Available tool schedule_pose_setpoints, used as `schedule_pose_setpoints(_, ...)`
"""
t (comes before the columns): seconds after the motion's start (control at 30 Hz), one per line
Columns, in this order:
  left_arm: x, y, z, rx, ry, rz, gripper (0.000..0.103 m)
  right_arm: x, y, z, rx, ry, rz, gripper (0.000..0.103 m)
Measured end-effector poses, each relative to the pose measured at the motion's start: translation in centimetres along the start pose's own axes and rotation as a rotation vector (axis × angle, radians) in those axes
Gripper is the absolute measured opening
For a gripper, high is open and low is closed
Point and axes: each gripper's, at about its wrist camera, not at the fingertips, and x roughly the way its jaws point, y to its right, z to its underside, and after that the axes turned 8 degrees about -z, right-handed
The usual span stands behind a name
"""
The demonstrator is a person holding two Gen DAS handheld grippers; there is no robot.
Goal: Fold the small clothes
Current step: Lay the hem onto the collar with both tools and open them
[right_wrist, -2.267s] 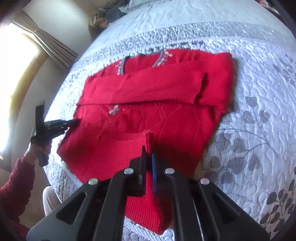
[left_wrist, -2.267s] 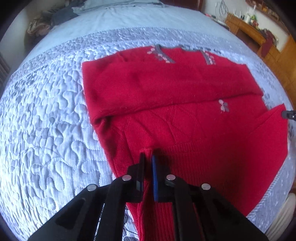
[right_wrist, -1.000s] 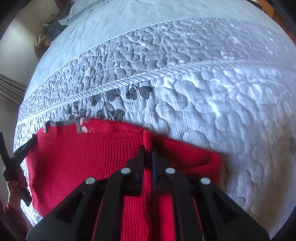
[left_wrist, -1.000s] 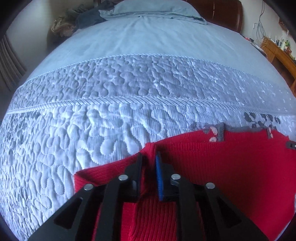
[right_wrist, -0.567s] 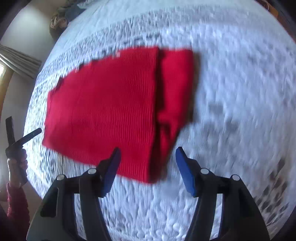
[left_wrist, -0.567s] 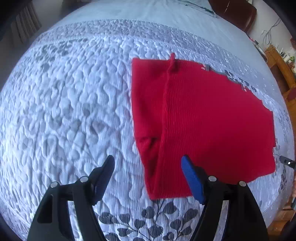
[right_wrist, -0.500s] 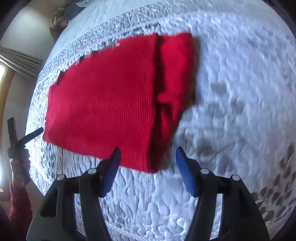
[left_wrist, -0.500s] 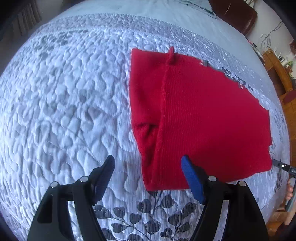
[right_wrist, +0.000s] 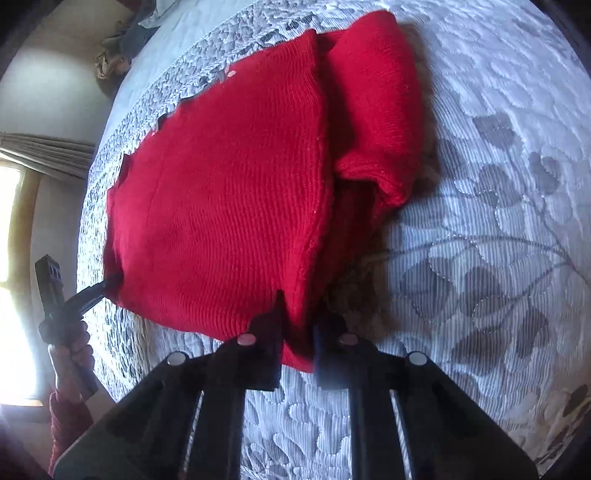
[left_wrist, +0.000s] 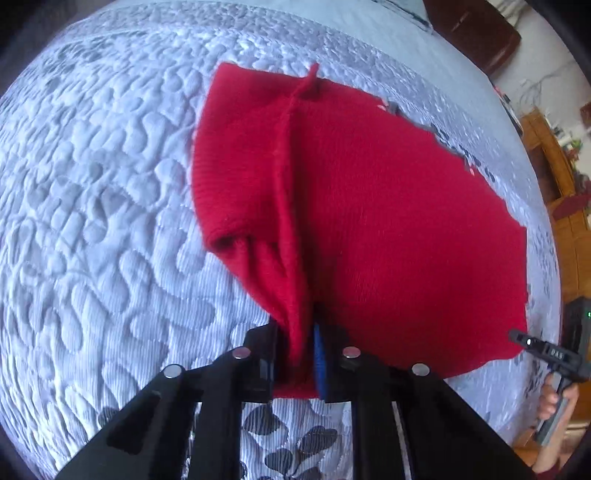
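Note:
A red knit sweater [left_wrist: 369,221] lies folded in half on the quilted bed; it also shows in the right wrist view [right_wrist: 229,192]. My left gripper [left_wrist: 295,332] is shut on the sweater's near left corner, pinching a bunch of layered fabric. My right gripper [right_wrist: 297,321] is shut on the near right corner of the same fold. The other hand-held gripper shows at the far edge of each view: the right one [left_wrist: 546,350] and the left one [right_wrist: 74,295].
The grey-white quilted bedspread [left_wrist: 92,221] with leaf prints [right_wrist: 480,277] surrounds the sweater. A wooden headboard [left_wrist: 476,33] and wooden furniture [left_wrist: 565,206] stand at the right. A window and curtain [right_wrist: 33,155] are at the left.
Both grippers were open above the folded sweater half a second ago. Now each has come down and closed on a near corner of it.

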Motion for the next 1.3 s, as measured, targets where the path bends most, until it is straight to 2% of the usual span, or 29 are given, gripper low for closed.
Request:
schedule_pose_setpoints(0.2, -3.5, -0.8, 1.4, -0.030, 0.033, 0.061, 0.011, -3.3, -0.8, 1.7, -0.006, 0.019, -0.050, 0.009)
schedule_pose_setpoints(0.27, -5.3, -1.1, 2.9, -0.021, 0.024, 0.088, 0.011, -4.7, -1.5, 3.1, -0.031, 0.016, -0.046, 0.009)
schedule_pose_setpoints(0.4, -7.8, -1.8, 7.5, 0.004, -0.003, 0.115, 0.011, -7.2, -2.3, 7.0, -0.071, -0.009, -0.034, 0.009)
schedule_pose_setpoints(0.63, -10.9, -3.3, 17.2, 0.054, -0.043, 0.153, 0.012, -10.1, -1.5, 17.1, -0.090, -0.076, -0.059, 0.009)
schedule_pose_setpoints(0.7, -11.1, -3.6, 19.4, 0.070, -0.044, 0.149, 0.012, -10.5, -1.3, 19.1, -0.100, -0.079, -0.056, 0.009)
schedule_pose_setpoints(0.8, -9.2, -3.9, 21.4, 0.094, -0.047, 0.093, 0.013, -9.3, -0.5, 20.9, -0.088, -0.081, -0.012, 0.009)
schedule_pose_setpoints(0.93, -6.1, -4.9, 22.8, 0.072, -0.036, 0.067, 0.014, -5.6, 0.7, 21.3, -0.082, -0.105, 0.109, 0.010)
schedule_pose_setpoints(1.03, -6.1, -4.8, 23.4, 0.105, 0.020, 0.051, 0.017, -4.2, 1.7, 21.4, -0.064, -0.085, 0.110, 0.011)
schedule_pose_setpoints(1.13, -6.4, -4.6, 23.8, 0.136, 0.039, 0.054, 0.017, -4.7, 2.0, 21.6, -0.067, -0.072, 0.095, 0.011)
schedule_pose_setpoints(1.23, -7.3, -4.8, 23.4, 0.147, -0.003, 0.062, 0.026, -5.8, 2.0, 21.7, -0.085, -0.079, 0.075, 0.022)
schedule_pose_setpoints(1.27, -7.9, -5.2, 23.3, 0.145, -0.013, 0.050, 0.041, -6.2, 1.9, 21.7, -0.090, -0.077, 0.074, 0.027)
schedule_pose_setpoints(1.3, -9.4, -5.7, 22.9, 0.143, 0.011, 0.005, 0.046, -7.1, 1.5, 21.7, -0.100, -0.068, 0.085, 0.028)
